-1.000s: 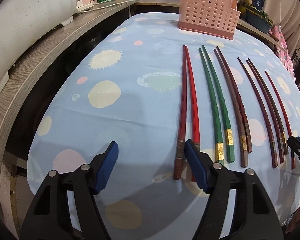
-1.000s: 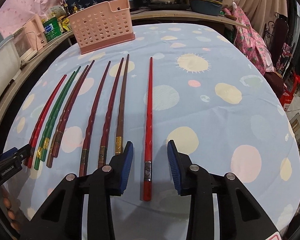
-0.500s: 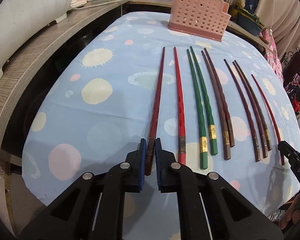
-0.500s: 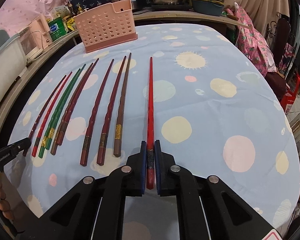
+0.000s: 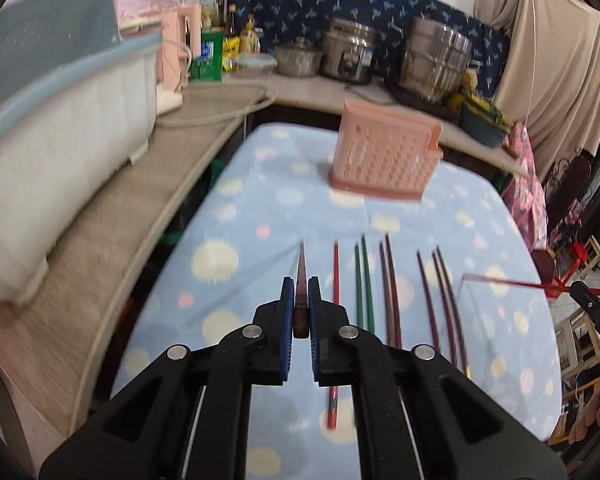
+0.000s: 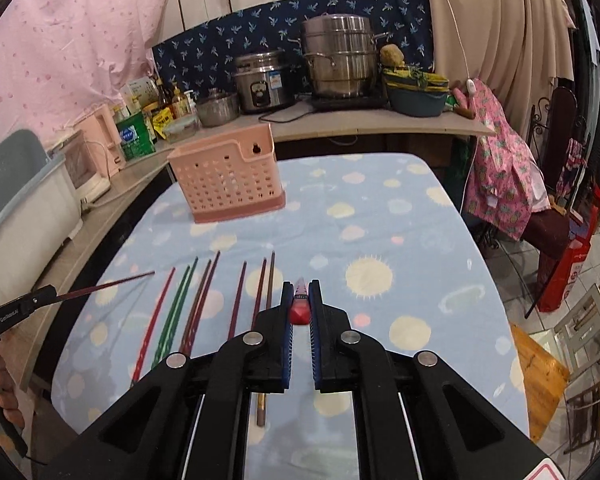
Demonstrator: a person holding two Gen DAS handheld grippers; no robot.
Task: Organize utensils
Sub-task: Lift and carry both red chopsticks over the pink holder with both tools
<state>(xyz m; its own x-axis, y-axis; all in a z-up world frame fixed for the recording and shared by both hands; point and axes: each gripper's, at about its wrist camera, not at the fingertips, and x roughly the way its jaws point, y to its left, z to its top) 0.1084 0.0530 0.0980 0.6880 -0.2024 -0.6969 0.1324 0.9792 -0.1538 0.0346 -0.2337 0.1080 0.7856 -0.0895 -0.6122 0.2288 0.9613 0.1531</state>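
Observation:
My left gripper [image 5: 299, 292] is shut on a dark red chopstick [image 5: 301, 276] and holds it lifted, pointing forward over the table. My right gripper [image 6: 301, 296] is shut on a bright red chopstick [image 6: 300, 306], also lifted. Each held chopstick shows in the other view, the bright red one [image 5: 512, 282] and the dark red one [image 6: 108, 282]. Several chopsticks lie in a row on the blue spotted tablecloth: a red one [image 5: 334, 300], a green pair [image 5: 364, 280] and dark brown ones [image 5: 440, 292]. A pink perforated utensil basket [image 5: 384, 156] stands at the table's far end, also in the right wrist view [image 6: 228, 176].
A wooden counter [image 5: 132, 216] runs along the left with a white tub [image 5: 52, 120]. Pots and a rice cooker [image 6: 260, 84] stand on the back counter. A chair with pink cloth [image 6: 508, 184] is at the right. The table edge [image 6: 496, 292] drops off at the right.
Both grippers have lifted their chopsticks off the table and tilted upward, so the views now look toward the basket and the back counter.

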